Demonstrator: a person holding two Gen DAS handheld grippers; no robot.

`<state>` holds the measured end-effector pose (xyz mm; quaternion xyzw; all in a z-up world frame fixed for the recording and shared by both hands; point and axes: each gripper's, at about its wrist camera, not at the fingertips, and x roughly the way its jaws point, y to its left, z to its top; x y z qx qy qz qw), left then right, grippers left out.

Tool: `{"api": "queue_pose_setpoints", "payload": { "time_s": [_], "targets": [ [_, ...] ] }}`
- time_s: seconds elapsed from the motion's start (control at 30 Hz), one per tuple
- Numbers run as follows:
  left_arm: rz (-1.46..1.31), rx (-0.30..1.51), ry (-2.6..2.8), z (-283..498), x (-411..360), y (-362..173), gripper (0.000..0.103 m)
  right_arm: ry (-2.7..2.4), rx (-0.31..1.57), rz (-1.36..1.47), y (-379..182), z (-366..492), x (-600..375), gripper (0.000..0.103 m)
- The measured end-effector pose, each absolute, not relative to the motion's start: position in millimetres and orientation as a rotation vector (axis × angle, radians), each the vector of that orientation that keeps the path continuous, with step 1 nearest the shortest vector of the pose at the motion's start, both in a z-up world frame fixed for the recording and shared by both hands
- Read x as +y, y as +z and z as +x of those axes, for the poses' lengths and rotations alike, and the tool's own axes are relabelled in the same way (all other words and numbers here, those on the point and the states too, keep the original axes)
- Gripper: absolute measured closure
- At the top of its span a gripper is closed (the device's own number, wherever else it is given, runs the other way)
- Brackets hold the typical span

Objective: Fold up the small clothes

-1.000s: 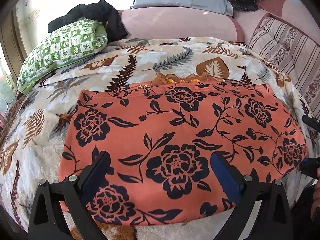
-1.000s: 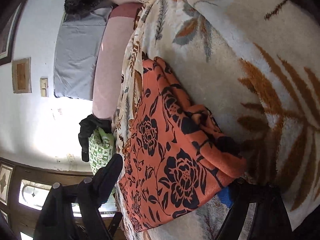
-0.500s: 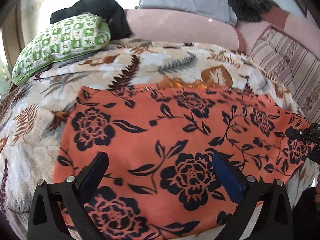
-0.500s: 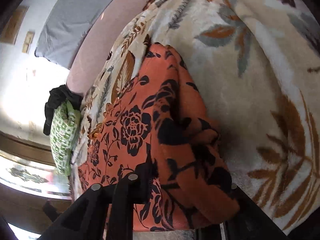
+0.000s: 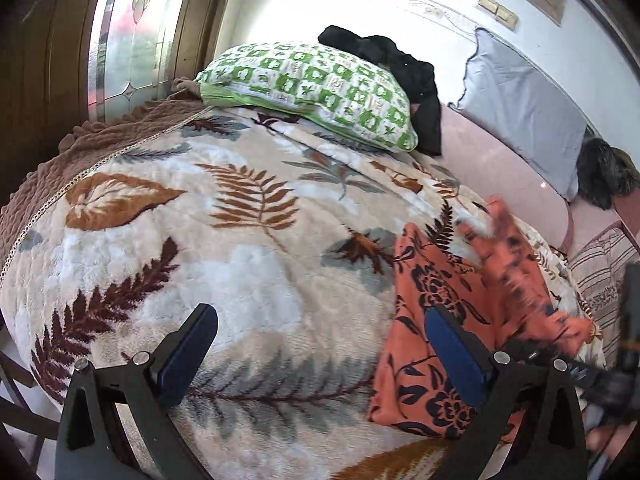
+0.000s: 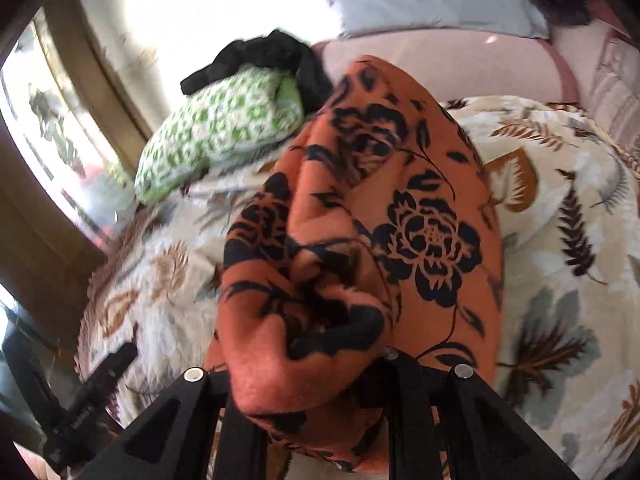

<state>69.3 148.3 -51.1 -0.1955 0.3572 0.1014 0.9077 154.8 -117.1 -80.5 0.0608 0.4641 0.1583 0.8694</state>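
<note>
The orange garment with black flowers [image 5: 460, 292] is pulled up from the leaf-print blanket [image 5: 240, 240] into a bunched, partly blurred fold at the right of the left wrist view. My right gripper [image 6: 296, 372] is shut on a thick bunch of this garment [image 6: 420, 220], which hangs over its fingers and hides the pads. It also shows as a dark blur [image 5: 600, 376] at the right edge of the left wrist view. My left gripper [image 5: 318, 316] is open over bare blanket, nothing between its blue pads; its right finger overlaps the cloth's left edge. One of its fingers [image 6: 108, 364] shows in the right wrist view.
A green-and-white pillow [image 5: 312, 88] lies at the head of the bed with a black garment [image 5: 384, 52] behind it. A grey pillow [image 5: 528, 100] and a dark furry item [image 5: 604, 176] rest on the pink headboard cushion [image 5: 500, 168]. A glazed wooden door [image 5: 132, 28] stands left.
My right gripper closed on the garment's edge, lifted it and carried it across, so the flat cloth is now bunched. My left gripper swung left off the garment to bare blanket.
</note>
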Motion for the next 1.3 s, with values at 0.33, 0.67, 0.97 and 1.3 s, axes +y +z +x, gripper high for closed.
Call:
{"api": "queue_pose_setpoints", "payload": {
  "time_s": [0.33, 0.67, 0.97, 1.3],
  "targets": [
    [-0.422, 0.727, 0.173, 64, 154, -49, 0.0, 0.41, 0.952, 0.345, -44, 175, -117, 0.085],
    [-0.496, 0.742, 0.24, 62, 177, -59, 0.0, 0.451, 0.993, 0.015, -124, 135, -31, 0.068],
    [-0.536, 0.695, 0.101, 61, 165, -49, 0.0, 0.585, 0.989, 0.27, -105, 112, -73, 0.017],
    [-0.44, 0.841, -0.087, 88, 80, -36, 0.0, 0.501, 0.877, 0.492, -79, 85, -185, 0.017]
  ]
}}
